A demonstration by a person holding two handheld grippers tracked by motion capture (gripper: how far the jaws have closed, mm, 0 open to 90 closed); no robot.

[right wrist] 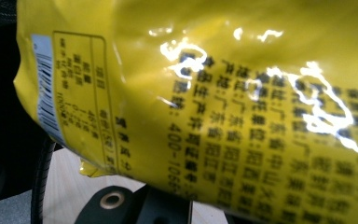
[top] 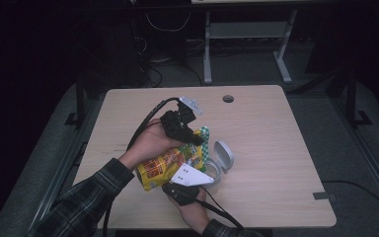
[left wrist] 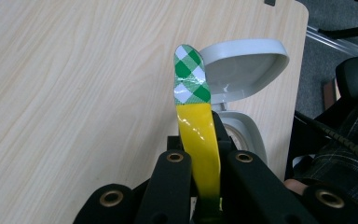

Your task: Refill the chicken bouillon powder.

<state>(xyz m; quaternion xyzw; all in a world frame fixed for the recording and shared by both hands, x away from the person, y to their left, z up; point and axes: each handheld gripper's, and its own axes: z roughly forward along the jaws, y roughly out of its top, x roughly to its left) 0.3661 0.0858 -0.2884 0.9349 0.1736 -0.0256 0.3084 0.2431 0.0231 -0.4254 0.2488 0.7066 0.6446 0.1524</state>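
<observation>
— While the yellow snack bag [top: 159,168] hangs just left of centre in the high view, above the counter [top: 276,148], what has hold of it?

— Both tools do. The left hand-held gripper [top: 198,139] has its jaws shut on the bag's green-checked top strip [left wrist: 191,77], which stands up between them in the left gripper view. The right hand-held gripper [top: 205,174], lower in the frame, seems clamped on the bag's lower part; its own view has the printed yellow foil pressed right against the camera, hiding the jaw tips.

— And the grey thing beside it?

— A small grey bin [top: 217,170] with its lid [top: 224,154] flipped open, just right of the bag, under the grippers.

— So which step is this?

— It looks like the bag is being brought to the bin, or stretched to tear it open; which one cannot be told.

— What would the next move need?

— Likely a steady pull, both grips firm, with the bag's mouth kept over the open bin.
</observation>
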